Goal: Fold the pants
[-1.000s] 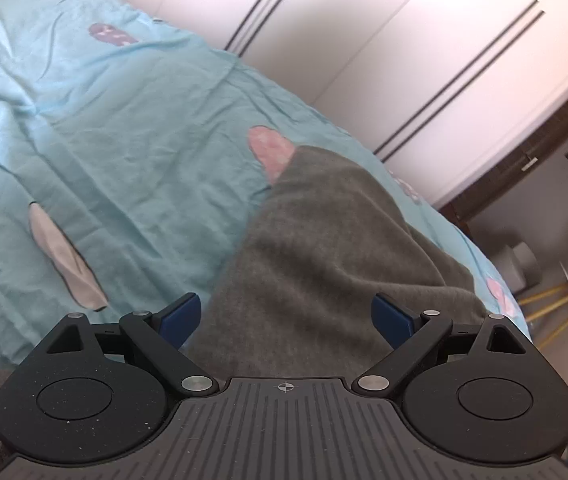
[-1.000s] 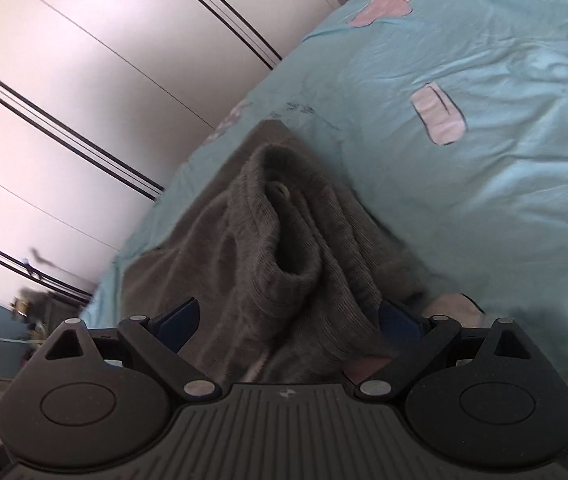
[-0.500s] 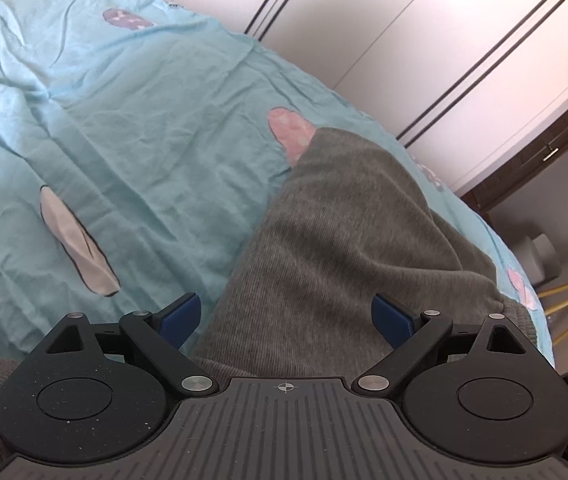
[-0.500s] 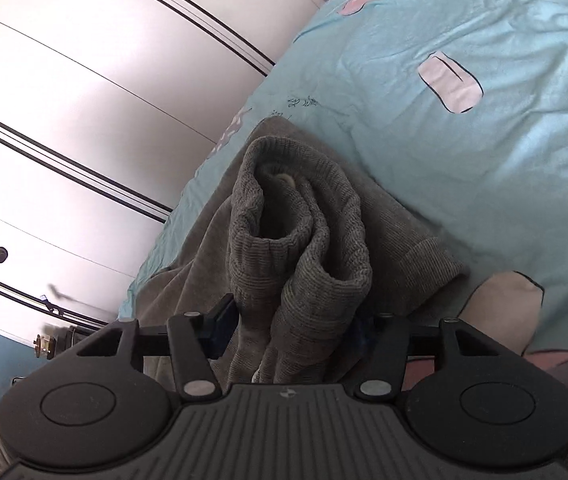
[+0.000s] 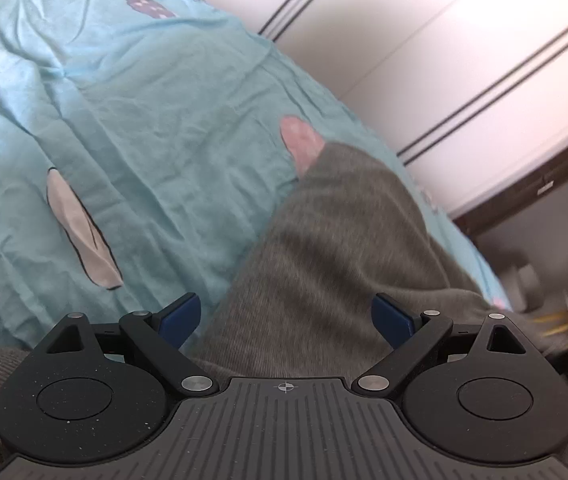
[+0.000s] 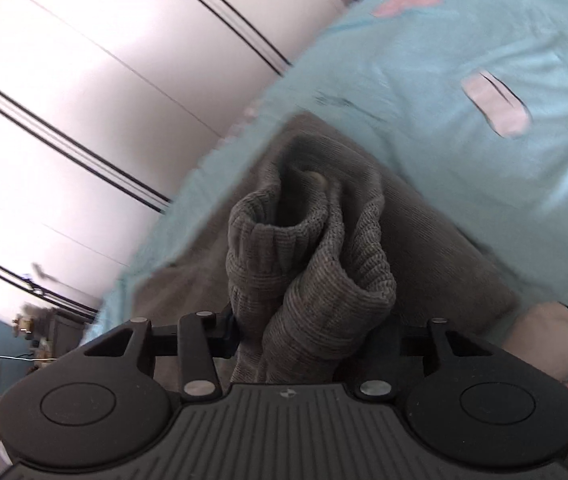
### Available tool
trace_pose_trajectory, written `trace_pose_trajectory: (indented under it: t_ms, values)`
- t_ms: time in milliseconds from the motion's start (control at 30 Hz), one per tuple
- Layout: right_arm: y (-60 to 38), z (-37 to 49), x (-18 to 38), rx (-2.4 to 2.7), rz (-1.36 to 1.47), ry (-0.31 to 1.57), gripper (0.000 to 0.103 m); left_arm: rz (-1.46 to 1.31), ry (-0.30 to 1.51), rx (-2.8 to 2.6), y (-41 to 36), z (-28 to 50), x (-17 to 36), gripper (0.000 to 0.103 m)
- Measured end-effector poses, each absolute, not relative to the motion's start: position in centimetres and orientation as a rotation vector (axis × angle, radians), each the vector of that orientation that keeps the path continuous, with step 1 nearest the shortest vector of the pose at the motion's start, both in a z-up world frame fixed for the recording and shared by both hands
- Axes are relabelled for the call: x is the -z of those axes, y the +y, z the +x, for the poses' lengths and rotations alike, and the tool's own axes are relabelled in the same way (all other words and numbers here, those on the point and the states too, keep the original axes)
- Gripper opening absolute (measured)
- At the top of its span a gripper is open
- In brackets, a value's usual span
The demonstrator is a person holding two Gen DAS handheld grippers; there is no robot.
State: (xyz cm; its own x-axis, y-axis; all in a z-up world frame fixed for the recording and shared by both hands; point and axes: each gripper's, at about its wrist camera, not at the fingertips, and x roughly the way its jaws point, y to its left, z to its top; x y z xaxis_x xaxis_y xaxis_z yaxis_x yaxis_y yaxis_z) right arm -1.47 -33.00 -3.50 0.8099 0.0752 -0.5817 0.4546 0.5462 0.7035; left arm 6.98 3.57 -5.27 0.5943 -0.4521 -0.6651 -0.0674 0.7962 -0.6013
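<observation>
A pair of grey knit pants [image 5: 336, 248] lies on a bed covered with a light blue sheet [image 5: 131, 128] printed with pink and white shapes. White wardrobe doors [image 6: 83, 92] with thin black lines stand beyond the bed.

In the left wrist view, the left gripper [image 5: 286, 316] has its jaws spread wide. One flat leg of the pants stretches straight ahead from between the jaws, running away toward the wardrobe. The blue pads [image 5: 181, 316] stand clear of the cloth on both sides, and nothing is pinched.

In the right wrist view, the right gripper [image 6: 304, 330] has just been closing its jaws, and a thick bunch of ribbed grey fabric [image 6: 308, 264] sits between them. The jaws press in on this bunch from both sides, pinching it. The gathered fabric rises just ahead of the jaws as rolled folds with an open tube at the top. The rest of the pants spreads flat on the sheet beyond and to either side of the jaws.
</observation>
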Motion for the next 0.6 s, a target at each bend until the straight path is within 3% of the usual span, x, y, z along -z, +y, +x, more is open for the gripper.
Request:
trace_pose_trajectory:
  t_ms: [167,267,367,467,600]
  values:
    - [-32.6,-1.2,-2.4,-0.019,1.074,0.315,0.043,-0.699,0.894,0.229,4.5,6.8,5.2,0.096]
    - [-33.7,-2.7,-1.9,-0.058,1.069,0.173,0.043,-0.682,0.897,0.226,4.3,6.9,5.2,0.096]
    - [-36.0,-3.5,3.3,0.113,1.16,0.304,0.043,-0.65,0.913,0.217,3.9,7.2,5.5,0.096]
    - [-37.4,-3.2,9.4,0.401,1.119,0.636,0.044,-0.631,0.928,0.203,3.8,7.4,5.9,0.096]
    - [-37.7,-3.4,8.9,0.34,1.122,0.601,0.044,-0.596,0.929,0.201,3.5,7.4,5.9,0.096]
